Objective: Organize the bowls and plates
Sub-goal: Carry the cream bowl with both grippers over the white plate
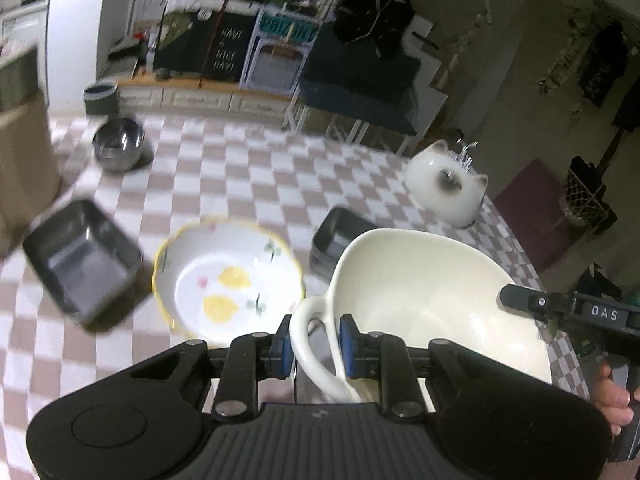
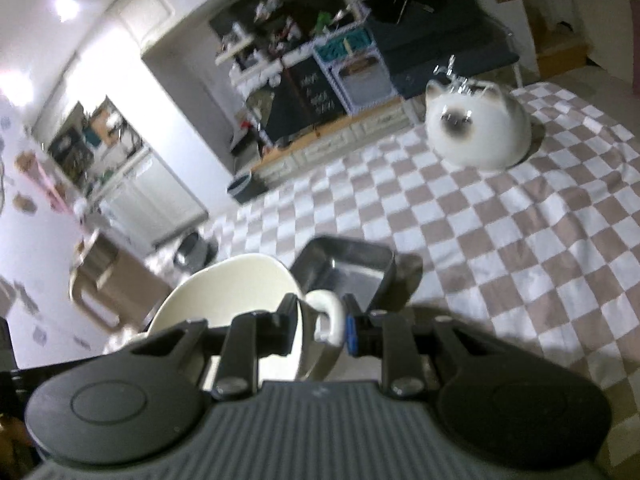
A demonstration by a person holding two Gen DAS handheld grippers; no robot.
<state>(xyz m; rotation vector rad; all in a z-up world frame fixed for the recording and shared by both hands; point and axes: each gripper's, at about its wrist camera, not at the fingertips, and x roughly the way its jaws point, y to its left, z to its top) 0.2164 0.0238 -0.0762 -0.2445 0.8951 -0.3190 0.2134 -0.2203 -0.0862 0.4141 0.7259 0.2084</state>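
Note:
A large cream bowl [image 1: 432, 300] with a loop handle on each side hangs above the checked tablecloth [image 1: 240, 184]. My left gripper [image 1: 314, 344] is shut on its near handle. My right gripper [image 2: 320, 320] is shut on the opposite handle, and the cream bowl [image 2: 224, 296] tilts away to the left in the right wrist view. A white bowl with a yellow rim and lemon pattern [image 1: 228, 280] lies on the cloth just left of the cream bowl. A square steel tray [image 1: 80, 256] sits further left, and another steel tray [image 2: 344, 268] lies right behind the cream bowl.
A round steel bowl [image 1: 118, 142] stands at the far left of the table. A white cat-shaped bowl [image 2: 476, 132] with cutlery in it sits at the far right. A person's hand [image 1: 612, 396] grips the right tool. Shelves and furniture lie beyond the table.

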